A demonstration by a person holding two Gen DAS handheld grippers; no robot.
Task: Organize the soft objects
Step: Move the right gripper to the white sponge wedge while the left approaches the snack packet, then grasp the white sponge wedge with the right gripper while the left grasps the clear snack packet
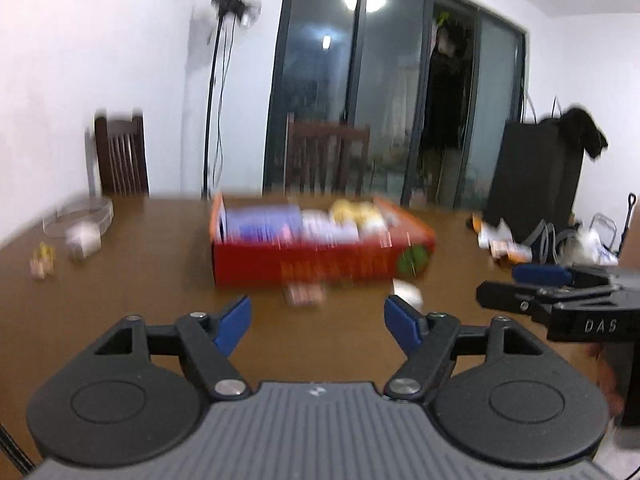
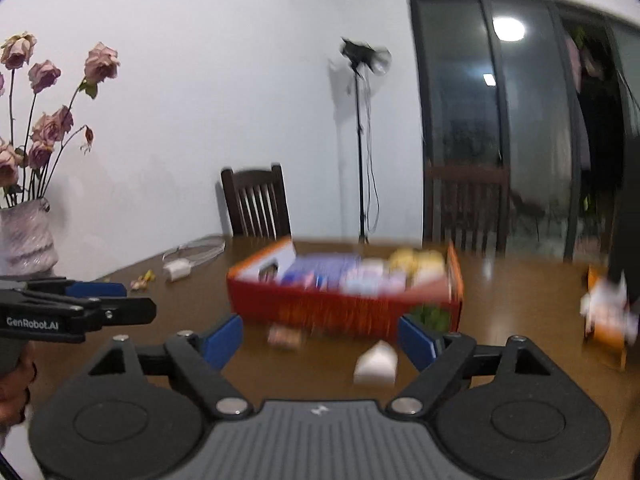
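Both claws hang open and empty over a brown tabletop (image 1: 140,280), the left claw (image 1: 318,320) and right claw (image 2: 320,340) side by side. Ahead sits a red box (image 1: 312,264) packed with blurred soft items. A white packet (image 2: 376,366) and a small pink packet (image 2: 284,338) lie just before the box.

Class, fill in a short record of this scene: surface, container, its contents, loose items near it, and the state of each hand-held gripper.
surface: brown wooden table
container: red open-topped box, mid-table
contents: soft packets, blurred; yellow item at its right end
loose items: white piece and small packet in front of the box
left hand-held gripper: open, empty
right hand-held gripper: open, empty
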